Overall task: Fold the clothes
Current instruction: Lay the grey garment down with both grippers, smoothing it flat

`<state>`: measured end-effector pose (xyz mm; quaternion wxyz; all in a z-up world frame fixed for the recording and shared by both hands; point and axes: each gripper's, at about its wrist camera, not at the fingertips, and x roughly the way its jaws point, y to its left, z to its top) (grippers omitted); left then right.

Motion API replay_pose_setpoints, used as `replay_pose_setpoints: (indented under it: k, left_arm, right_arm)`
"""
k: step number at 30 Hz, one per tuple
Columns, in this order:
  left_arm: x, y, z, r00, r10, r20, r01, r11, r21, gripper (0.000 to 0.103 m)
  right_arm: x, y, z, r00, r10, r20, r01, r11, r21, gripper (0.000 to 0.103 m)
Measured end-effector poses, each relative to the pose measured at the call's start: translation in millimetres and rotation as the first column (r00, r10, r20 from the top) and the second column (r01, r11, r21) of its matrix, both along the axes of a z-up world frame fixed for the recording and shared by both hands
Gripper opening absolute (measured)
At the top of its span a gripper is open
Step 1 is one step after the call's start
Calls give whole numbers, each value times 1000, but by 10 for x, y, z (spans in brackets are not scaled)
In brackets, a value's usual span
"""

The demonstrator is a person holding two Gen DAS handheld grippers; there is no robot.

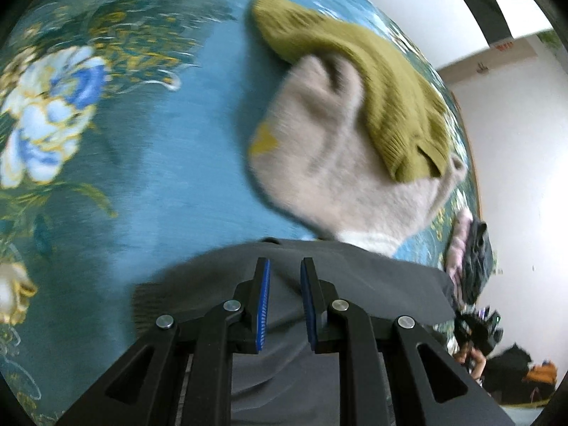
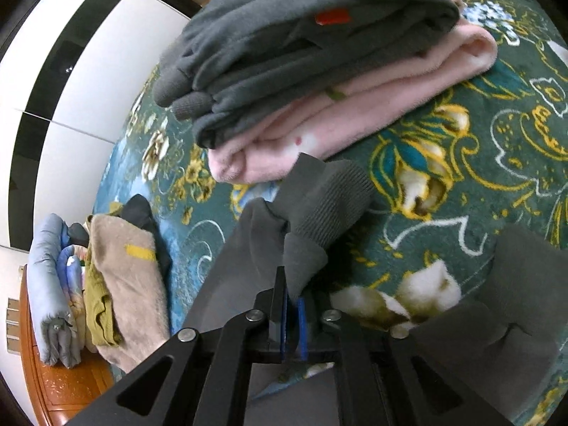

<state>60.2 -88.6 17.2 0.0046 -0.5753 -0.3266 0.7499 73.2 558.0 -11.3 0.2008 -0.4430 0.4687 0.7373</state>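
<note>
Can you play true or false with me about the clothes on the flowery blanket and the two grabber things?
1. The right gripper is pinching the grey garment. True.
2. The left gripper is squeezed shut on the olive sweater. False: its jaws stand apart over grey cloth, and the sweater lies further off.
3. A dark grey folded garment lies on top of a pink one. True.
4. The olive sweater lies under the beige garment. False: it lies partly on top of it.
5. The blanket is plain white. False: it is blue-green with flowers.
</note>
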Motion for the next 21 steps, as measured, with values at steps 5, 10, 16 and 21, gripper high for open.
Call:
replay_pose_setpoints:
  k: [5,10,16,21]
  left_arm:
    - [151,-322,50,998,63,14,-62,995,-79,21]
    - [271,-564,-46,993,112,40,-107,988,-108,30]
    - [276,-485,-388,991,77,108,-65,992,-110,31]
    - [225,-395,-594,989,37,142,-20,993,-117,31]
  right_arm:
    - [-17,-39,90,998,51,23,-52,998,36,11]
    - [23,6,215,999,37,25,-39,995,89,42]
    - [47,-21,454,999,-41,17,37,986,165,43]
    - [-495,-424,399,996,88,-6,-88,995,53,43]
